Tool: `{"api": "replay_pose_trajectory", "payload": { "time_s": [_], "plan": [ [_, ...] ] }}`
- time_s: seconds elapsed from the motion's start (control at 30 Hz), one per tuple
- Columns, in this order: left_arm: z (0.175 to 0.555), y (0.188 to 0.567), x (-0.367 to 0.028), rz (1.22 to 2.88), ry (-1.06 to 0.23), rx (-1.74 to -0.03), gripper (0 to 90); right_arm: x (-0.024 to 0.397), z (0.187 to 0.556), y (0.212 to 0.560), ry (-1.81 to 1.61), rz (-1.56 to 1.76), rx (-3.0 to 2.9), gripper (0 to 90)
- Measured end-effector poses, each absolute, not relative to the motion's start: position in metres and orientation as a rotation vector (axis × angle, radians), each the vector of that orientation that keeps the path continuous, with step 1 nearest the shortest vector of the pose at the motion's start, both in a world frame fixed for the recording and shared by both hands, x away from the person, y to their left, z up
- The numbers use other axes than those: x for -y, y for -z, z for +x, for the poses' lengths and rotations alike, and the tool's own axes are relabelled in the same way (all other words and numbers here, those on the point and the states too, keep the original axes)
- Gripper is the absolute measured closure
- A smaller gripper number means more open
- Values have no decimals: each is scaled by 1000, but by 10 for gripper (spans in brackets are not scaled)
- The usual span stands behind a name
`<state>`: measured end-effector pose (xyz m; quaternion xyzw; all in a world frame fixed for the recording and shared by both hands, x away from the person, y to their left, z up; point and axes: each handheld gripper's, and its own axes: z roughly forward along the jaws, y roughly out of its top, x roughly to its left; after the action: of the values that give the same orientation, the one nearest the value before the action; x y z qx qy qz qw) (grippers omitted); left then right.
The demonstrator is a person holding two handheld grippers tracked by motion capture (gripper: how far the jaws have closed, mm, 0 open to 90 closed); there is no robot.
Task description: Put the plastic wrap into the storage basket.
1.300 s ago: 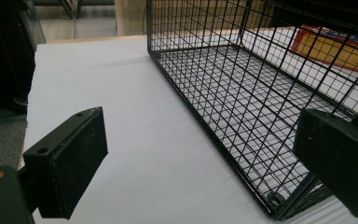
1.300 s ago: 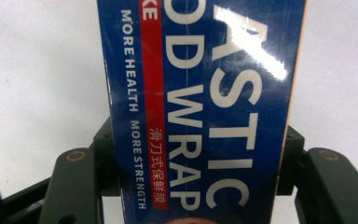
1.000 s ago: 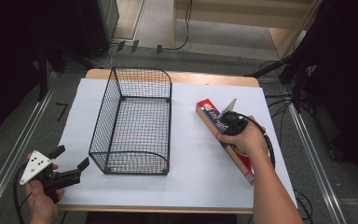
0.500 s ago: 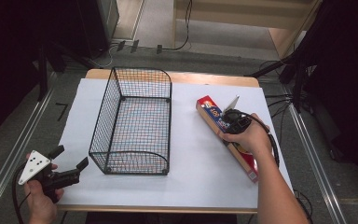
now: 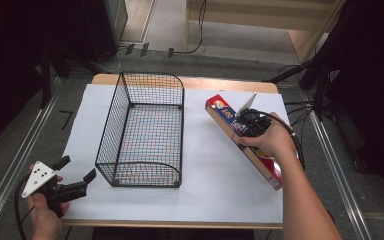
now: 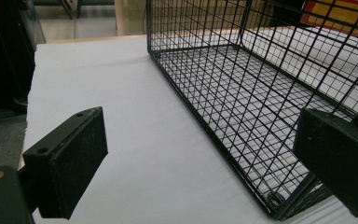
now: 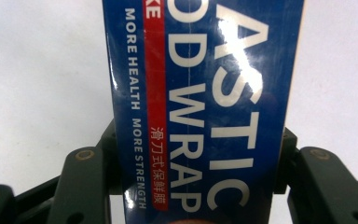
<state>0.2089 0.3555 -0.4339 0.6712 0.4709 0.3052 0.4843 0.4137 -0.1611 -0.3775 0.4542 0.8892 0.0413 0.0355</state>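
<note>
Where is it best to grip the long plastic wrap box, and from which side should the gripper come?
Grip the plastic wrap box across its narrow width, near the middle of its length, coming from above. It is long and slim, so a middle grip should keep it balanced. The right gripper already clamps its two long sides this way.

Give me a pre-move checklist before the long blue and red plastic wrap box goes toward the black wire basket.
1. Right gripper clamped on the long blue and red plastic wrap box: ok, jaws press both sides.
2. Grip centred along box: cannot tell.
3. Black wire basket upright, open top: ok.
4. Basket interior free: ok.
5. Left gripper apart from basket: ok, open near its front corner.
6. White table cover between box and basket free: ok.
</note>
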Motion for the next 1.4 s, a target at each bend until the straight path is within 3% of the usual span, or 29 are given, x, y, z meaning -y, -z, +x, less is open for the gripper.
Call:
{"api": "replay_pose_trajectory", "payload": {
  "time_s": [1.4],
  "plan": [
    [209,434,-356,1632,-742,-1144,35,46,418,319,-197,1194,-2805,438]
  ]
}}
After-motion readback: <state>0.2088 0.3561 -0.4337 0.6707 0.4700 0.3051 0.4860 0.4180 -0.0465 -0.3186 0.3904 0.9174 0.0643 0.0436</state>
